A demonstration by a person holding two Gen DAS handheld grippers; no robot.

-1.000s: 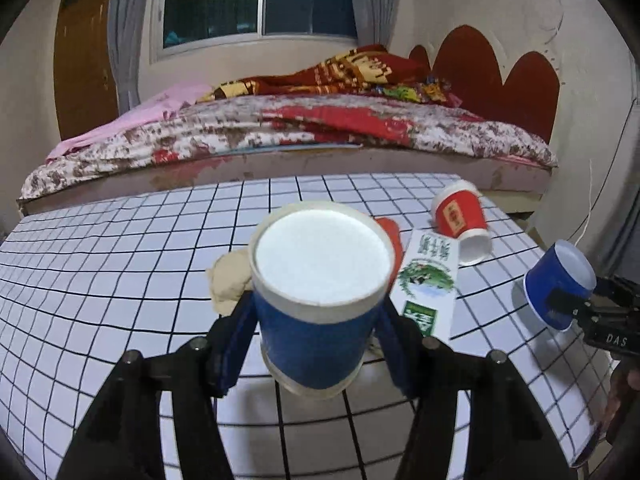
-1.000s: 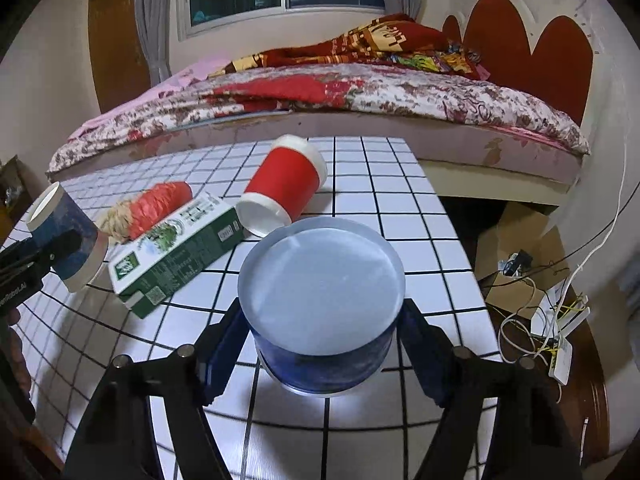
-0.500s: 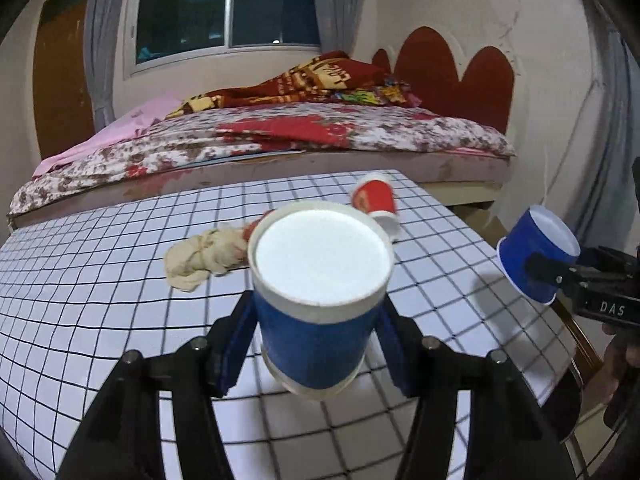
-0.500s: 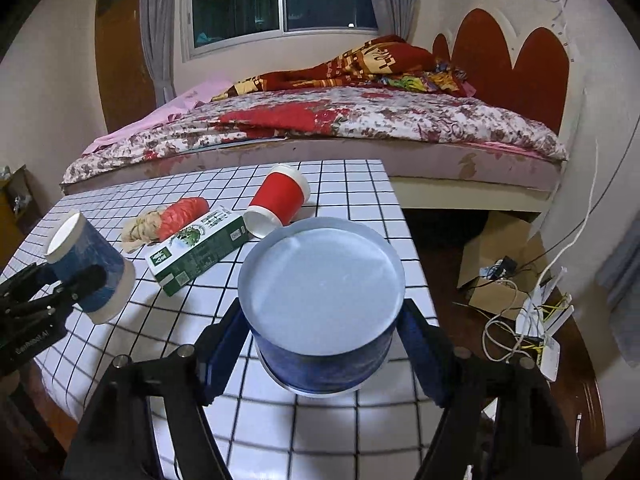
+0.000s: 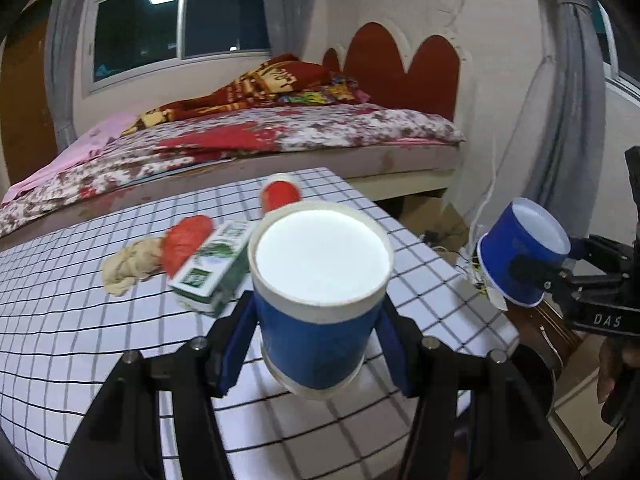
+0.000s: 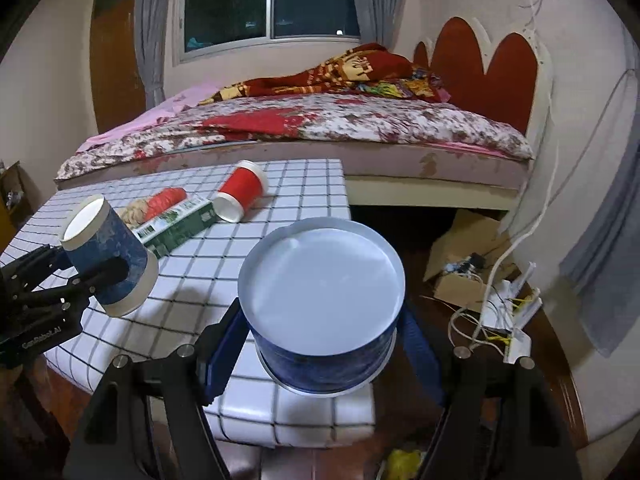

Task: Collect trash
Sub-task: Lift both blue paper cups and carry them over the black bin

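My left gripper (image 5: pixel 316 344) is shut on a blue paper cup (image 5: pixel 316 320), held above the near right part of the checked table (image 5: pixel 80 320); it also shows in the right wrist view (image 6: pixel 108 268). My right gripper (image 6: pixel 324 344) is shut on a second blue paper cup (image 6: pixel 324 356), held past the table's right corner; it shows in the left wrist view (image 5: pixel 520 256). On the table lie a red paper cup (image 6: pixel 240 192) on its side, a green and white carton (image 6: pixel 176 224), a red wrapper (image 5: pixel 184 240) and a crumpled beige wad (image 5: pixel 128 268).
A bed (image 6: pixel 320 128) with a floral cover stands behind the table. On the floor at the right lie a cardboard box (image 6: pixel 460 256), a power strip (image 6: pixel 516 320) and loose cables. A yellow scrap (image 6: pixel 404 460) lies on the floor below my right gripper.
Both grippers have drawn back from the table and swung right with their cups. The right cup now hangs past the table's right corner, over the floor.
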